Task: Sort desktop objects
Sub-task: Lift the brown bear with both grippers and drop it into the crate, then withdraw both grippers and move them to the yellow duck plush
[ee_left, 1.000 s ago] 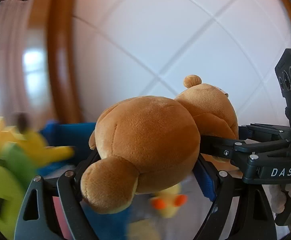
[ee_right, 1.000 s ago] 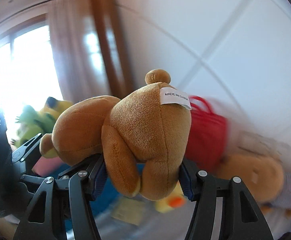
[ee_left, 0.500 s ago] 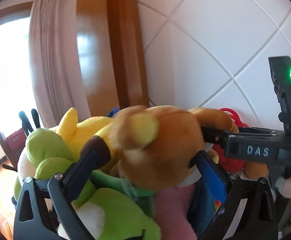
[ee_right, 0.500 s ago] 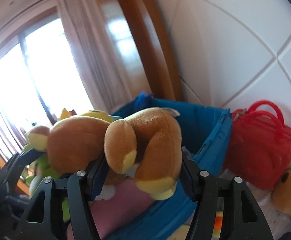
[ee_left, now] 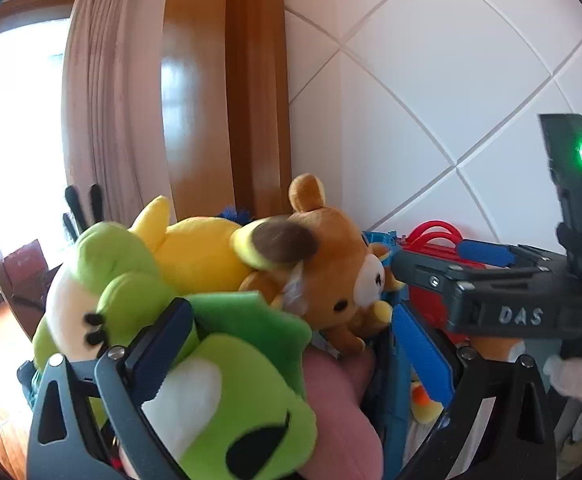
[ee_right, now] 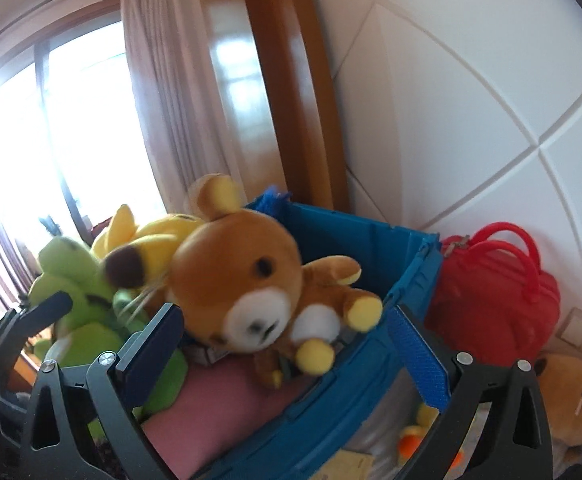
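- One brown teddy bear point(ee_right: 251, 280)
- One yellow plush toy point(ee_left: 199, 248)
- Two green plush toys point(ee_left: 103, 280)
- One blue storage bin point(ee_right: 363, 240)
- One red handbag point(ee_right: 495, 296)
- Two hand-held grippers point(ee_right: 287, 356)

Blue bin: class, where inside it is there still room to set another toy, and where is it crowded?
Free: the corner inside the blue bin's far wall, right of the brown bear, and the pink cushion below it. Crowded: the left, piled with yellow plush and green plush.

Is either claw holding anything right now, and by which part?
Nothing is held. The left claw and right claw are both open, and the teddy bear lies free on the toys in the blue bin.
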Action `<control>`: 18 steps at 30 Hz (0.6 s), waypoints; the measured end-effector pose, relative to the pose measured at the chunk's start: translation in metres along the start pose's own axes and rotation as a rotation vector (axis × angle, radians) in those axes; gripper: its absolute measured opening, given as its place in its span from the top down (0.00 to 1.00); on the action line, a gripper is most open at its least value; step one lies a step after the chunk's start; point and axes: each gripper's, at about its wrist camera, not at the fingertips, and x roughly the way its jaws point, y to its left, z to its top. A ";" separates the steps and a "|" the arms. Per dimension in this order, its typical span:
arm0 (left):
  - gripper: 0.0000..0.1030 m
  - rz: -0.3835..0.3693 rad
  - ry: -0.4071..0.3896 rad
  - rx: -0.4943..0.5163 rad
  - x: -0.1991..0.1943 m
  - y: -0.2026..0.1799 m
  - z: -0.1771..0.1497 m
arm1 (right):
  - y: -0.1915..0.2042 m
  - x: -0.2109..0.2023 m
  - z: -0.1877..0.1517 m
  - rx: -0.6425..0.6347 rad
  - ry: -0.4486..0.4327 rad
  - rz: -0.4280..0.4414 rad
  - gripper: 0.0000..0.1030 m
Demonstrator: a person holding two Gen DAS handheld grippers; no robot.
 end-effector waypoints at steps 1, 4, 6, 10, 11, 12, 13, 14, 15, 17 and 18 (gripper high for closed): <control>0.00 -0.006 0.000 -0.001 -0.007 0.000 -0.003 | 0.003 -0.008 -0.003 -0.007 -0.005 -0.011 0.00; 0.00 -0.026 -0.001 -0.003 -0.027 0.001 -0.010 | 0.013 -0.032 -0.011 -0.025 -0.014 -0.037 0.00; 0.00 -0.039 -0.002 -0.005 -0.041 0.001 -0.015 | 0.019 -0.049 -0.019 -0.039 -0.023 -0.056 0.00; 0.00 -0.071 0.001 0.000 -0.064 -0.009 -0.027 | 0.027 -0.083 -0.038 -0.052 -0.044 -0.090 0.00; 0.00 -0.081 0.002 0.004 -0.068 -0.015 -0.030 | 0.027 -0.092 -0.043 -0.048 -0.049 -0.093 0.00; 0.00 -0.091 0.004 0.009 -0.071 -0.021 -0.033 | 0.027 -0.101 -0.050 -0.042 -0.054 -0.098 0.00; 0.00 -0.101 0.006 0.013 -0.075 -0.028 -0.037 | 0.026 -0.110 -0.056 -0.037 -0.058 -0.104 0.00; 0.00 -0.112 0.007 0.017 -0.079 -0.034 -0.040 | 0.025 -0.118 -0.063 -0.032 -0.059 -0.113 0.00; 0.00 -0.122 0.009 0.022 -0.083 -0.041 -0.043 | 0.023 -0.125 -0.069 -0.027 -0.057 -0.124 0.00; 0.00 -0.143 0.013 0.030 -0.091 -0.054 -0.050 | 0.018 -0.139 -0.082 -0.016 -0.052 -0.143 0.00; 0.00 -0.153 0.014 0.035 -0.094 -0.060 -0.053 | 0.013 -0.147 -0.090 -0.007 -0.048 -0.156 0.00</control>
